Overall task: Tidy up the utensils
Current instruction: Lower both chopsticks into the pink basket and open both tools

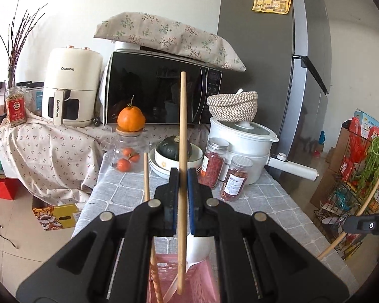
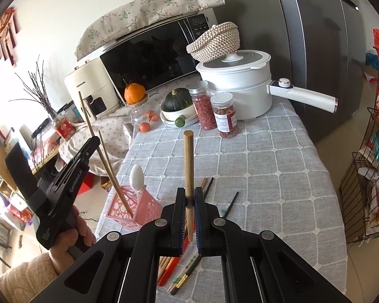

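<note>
My left gripper (image 1: 183,174) is shut on a pale wooden chopstick (image 1: 182,166), held upright with its lower end over the pink perforated utensil basket (image 1: 202,280). The basket holds another chopstick (image 1: 147,176) and a white spoon (image 1: 198,246). In the right wrist view the basket (image 2: 128,205) stands at the table's left edge with the left gripper (image 2: 93,142) above it. My right gripper (image 2: 188,193) is shut on a darker wooden chopstick (image 2: 188,166), held upright above several loose chopsticks (image 2: 179,270) lying on the grey checked tablecloth (image 2: 265,171).
At the back of the table stand two spice jars (image 2: 214,111), a white electric pot (image 2: 240,88) with a woven basket on its lid, stacked bowls with a green squash (image 2: 176,101), a glass jar of oranges (image 2: 141,116), a microwave (image 1: 161,91) and an air fryer (image 1: 70,85). A wire rack (image 2: 366,176) stands right.
</note>
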The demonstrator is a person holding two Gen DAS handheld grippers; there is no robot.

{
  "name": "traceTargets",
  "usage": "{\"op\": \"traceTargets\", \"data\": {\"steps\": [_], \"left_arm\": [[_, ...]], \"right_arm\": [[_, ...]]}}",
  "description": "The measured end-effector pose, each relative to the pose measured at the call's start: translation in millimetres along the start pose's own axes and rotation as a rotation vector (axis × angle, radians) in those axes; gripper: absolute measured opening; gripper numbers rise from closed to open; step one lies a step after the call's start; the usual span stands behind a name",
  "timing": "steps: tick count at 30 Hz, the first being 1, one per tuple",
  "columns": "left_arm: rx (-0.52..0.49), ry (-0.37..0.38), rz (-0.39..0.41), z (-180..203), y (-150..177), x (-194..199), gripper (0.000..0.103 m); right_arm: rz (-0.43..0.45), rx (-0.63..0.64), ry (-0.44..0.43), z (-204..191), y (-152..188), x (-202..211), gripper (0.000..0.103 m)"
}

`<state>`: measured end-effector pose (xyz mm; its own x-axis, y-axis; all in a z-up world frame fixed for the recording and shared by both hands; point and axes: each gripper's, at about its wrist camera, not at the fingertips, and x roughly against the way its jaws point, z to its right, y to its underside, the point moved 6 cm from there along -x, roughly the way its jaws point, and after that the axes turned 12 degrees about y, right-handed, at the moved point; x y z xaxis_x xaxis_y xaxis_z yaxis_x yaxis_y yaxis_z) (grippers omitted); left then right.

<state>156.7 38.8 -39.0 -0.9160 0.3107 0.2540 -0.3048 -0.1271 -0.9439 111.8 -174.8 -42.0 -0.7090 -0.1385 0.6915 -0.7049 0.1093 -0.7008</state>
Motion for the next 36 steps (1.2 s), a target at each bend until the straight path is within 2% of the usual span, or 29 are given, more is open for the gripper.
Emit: {"op": "traceTargets", "data": {"steps": [3, 8, 13, 17, 20, 22, 25, 29, 36], "left_arm": [[-0.008, -0.006, -0.014, 1, 4, -3, 0.008], [0.014, 0.005, -0.102, 3, 12, -9, 0.008], [0.061, 0.016, -0.165, 1, 12, -3, 0.025], [0.101, 0.018, -0.230, -4, 12, 5, 0.030], [0.109, -0.004, -0.282, -10, 14, 15, 0.047], [0.098, -0.043, -0.319, -14, 16, 22, 0.062], [0.082, -0.070, -0.368, -20, 21, 32, 0.073], [0.061, -0.089, -0.439, -29, 32, 41, 0.081], [0.096, -0.078, -0.560, -43, 55, 45, 0.081]], "right_arm": [[0.004, 0.001, 0.002, 0, 0, -1, 0.006], [0.009, -0.005, -0.014, -2, -2, 0, 0.006], [0.031, -0.004, -0.047, -11, -6, 7, 0.006], [0.055, -0.010, -0.086, -20, -12, 15, 0.006], [0.079, -0.017, -0.113, -25, -18, 23, 0.006], [0.095, -0.023, -0.135, -29, -23, 28, 0.006], [0.126, -0.037, -0.165, -33, -29, 35, 0.006], [0.149, -0.044, -0.198, -44, -35, 36, 0.006], [0.169, -0.013, -0.199, -73, -38, 22, 0.006]]}}
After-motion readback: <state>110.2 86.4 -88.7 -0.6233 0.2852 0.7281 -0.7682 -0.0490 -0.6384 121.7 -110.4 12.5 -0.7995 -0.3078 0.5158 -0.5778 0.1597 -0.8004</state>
